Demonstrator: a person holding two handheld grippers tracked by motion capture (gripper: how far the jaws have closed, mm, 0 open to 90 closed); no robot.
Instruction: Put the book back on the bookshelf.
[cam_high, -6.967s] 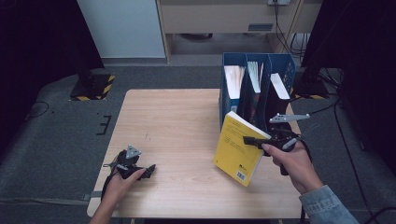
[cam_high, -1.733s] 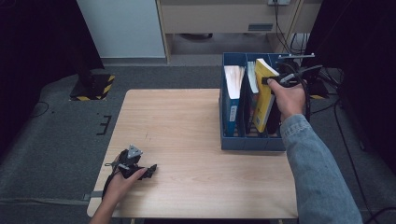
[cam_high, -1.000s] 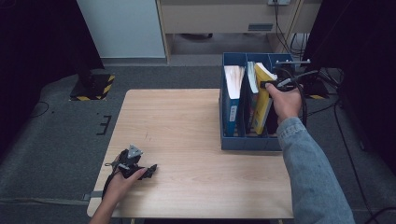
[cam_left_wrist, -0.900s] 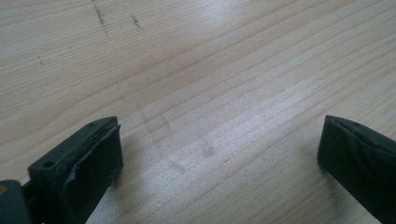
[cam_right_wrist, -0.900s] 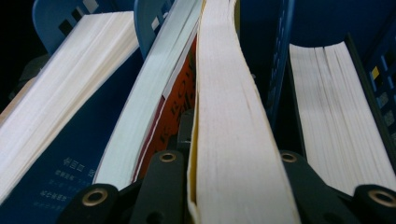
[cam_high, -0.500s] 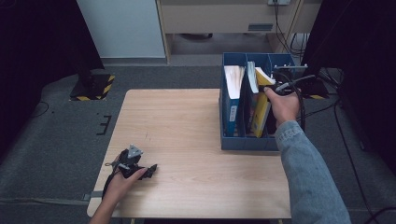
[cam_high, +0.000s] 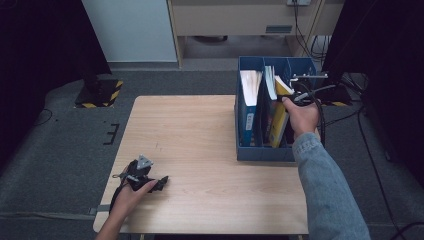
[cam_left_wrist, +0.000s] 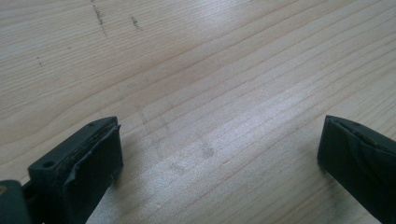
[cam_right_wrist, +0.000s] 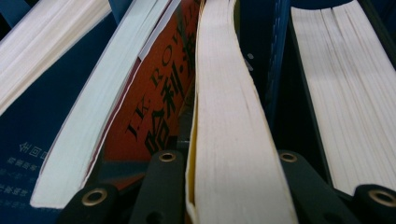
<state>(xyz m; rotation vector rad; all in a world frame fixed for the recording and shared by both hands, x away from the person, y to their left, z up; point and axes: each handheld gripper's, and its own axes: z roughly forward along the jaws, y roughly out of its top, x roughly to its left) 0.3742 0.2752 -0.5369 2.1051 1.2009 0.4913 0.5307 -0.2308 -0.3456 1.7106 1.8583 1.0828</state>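
The right gripper (cam_high: 292, 96) is clamped on the yellow book (cam_high: 280, 117). In the right gripper view, both black jaws press against the two covers of the yellow book (cam_right_wrist: 229, 140), with its page block rising between them. The book stands on edge, tilted, inside the middle compartment of the blue file holder (cam_high: 265, 152). Its upper corner projects above the holder rim.

Just beside the yellow book, in the same compartment, leans an orange-covered book (cam_right_wrist: 154, 107) with black lettering on its cover. A further book (cam_high: 249, 85) with pale page edges occupies the compartment to the left. In the right gripper view another page block (cam_right_wrist: 348, 88) stands beyond a dark divider on the other side.

The holder stands at the right-hand part of the wooden surface (cam_high: 200, 135), against its far edge.

The left gripper (cam_high: 150, 181) rests on the surface at the near left corner, well apart from the holder. Its jaws are spread wide, with bare wood (cam_left_wrist: 219, 116) between them.
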